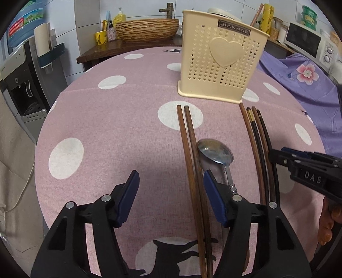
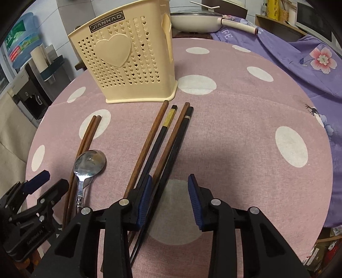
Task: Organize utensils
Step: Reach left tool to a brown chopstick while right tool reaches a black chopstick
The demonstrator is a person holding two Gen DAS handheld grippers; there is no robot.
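A cream perforated utensil holder [image 1: 220,64] [image 2: 128,62] stands upright on the pink dotted tablecloth. In front of it lie a pair of brown chopsticks [image 1: 190,154] [image 2: 85,141], a metal spoon [image 1: 215,153] [image 2: 89,164], and a group of brown and black chopsticks [image 1: 258,149] [image 2: 162,139]. My left gripper [image 1: 171,184] is open and empty, its right finger beside the brown pair and the spoon. My right gripper [image 2: 170,188] is open and empty, its left finger over the near ends of the mixed group. Each gripper shows in the other view [image 1: 307,166] [image 2: 40,188].
The round table [image 2: 256,119] has a purple floral cloth [image 2: 299,55] on its right side and a white pan [image 2: 198,20] behind it. A wicker basin [image 1: 147,30], bottles and a microwave [image 1: 307,40] line the back counter. A water dispenser [image 1: 23,81] stands left.
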